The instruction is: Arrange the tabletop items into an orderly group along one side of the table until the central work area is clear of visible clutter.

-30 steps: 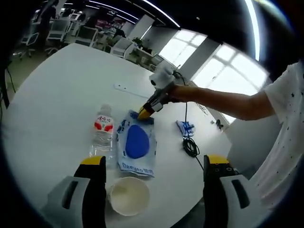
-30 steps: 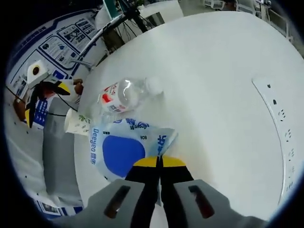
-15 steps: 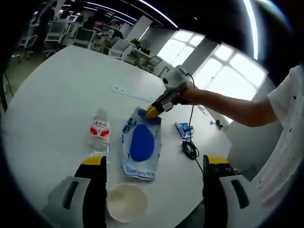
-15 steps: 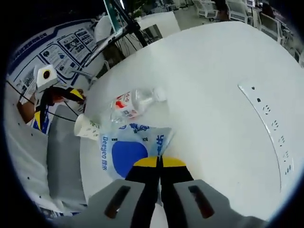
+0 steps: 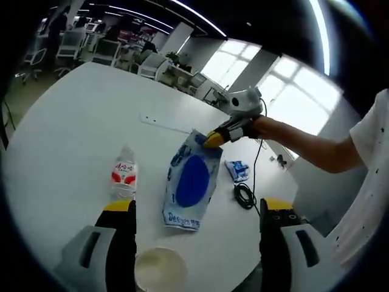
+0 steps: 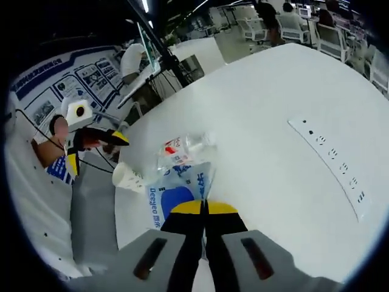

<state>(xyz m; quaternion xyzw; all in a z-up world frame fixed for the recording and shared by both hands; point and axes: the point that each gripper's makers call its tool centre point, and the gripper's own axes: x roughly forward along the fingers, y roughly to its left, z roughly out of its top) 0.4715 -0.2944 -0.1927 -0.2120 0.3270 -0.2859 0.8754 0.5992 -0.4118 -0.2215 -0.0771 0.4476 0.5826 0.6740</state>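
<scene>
Right tongs [image 6: 205,208] clamped on wipes pack [image 6: 176,196]

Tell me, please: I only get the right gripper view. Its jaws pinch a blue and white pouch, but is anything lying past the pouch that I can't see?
Observer: Yes. The left gripper view shows a small blue packet and a coiled black cable lying on the table beside the pouch.
Operator: Is the other gripper holding something?
Observer: No. The left gripper has its jaws wide apart and grips nothing; a paper cup stands on the table near them.
</scene>
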